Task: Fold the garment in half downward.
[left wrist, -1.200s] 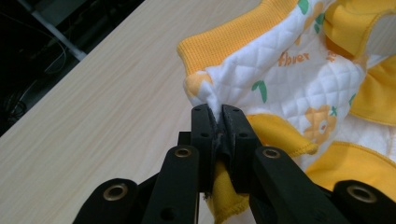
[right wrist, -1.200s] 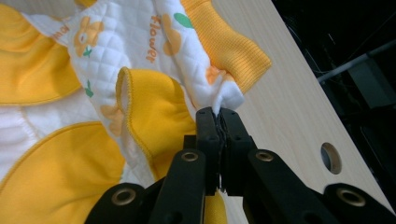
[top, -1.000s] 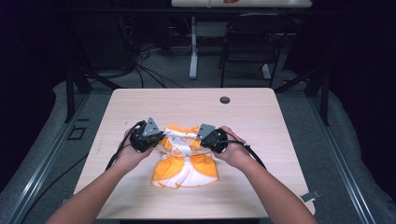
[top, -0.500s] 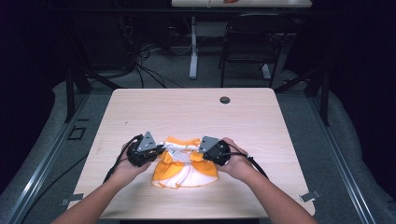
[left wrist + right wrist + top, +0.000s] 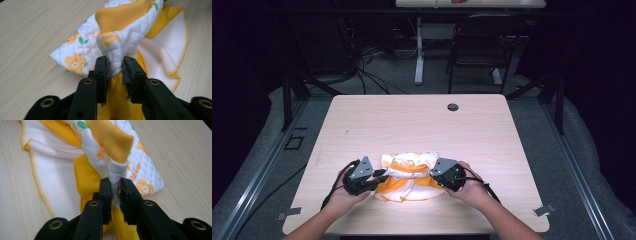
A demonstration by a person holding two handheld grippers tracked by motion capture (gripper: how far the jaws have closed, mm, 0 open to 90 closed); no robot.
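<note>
A small quilted garment (image 5: pixel 409 175), white with orange flowers and a yellow lining, lies bunched on the near part of the wooden table (image 5: pixel 412 125). My left gripper (image 5: pixel 379 176) is at its left end and my right gripper (image 5: pixel 432 174) at its right end, both low over the tabletop. In the left gripper view the jaws (image 5: pixel 115 62) still pinch a thick quilted fold (image 5: pixel 120 32). In the right gripper view the jaws (image 5: pixel 114 183) squeeze a thinner fold (image 5: pixel 110 142). Both pairs of jaws have just been opening, with cloth still between them.
A round cable hole (image 5: pixel 452 107) sits near the table's far edge. Behind the table stand a dark chair (image 5: pixel 477 45) and a desk leg, with cables on the floor. The table's near edge lies just under my wrists.
Both hands have come toward the near edge and sunk, bringing the garment's held edge with them. The cloth now lies in a shorter, folded heap.
</note>
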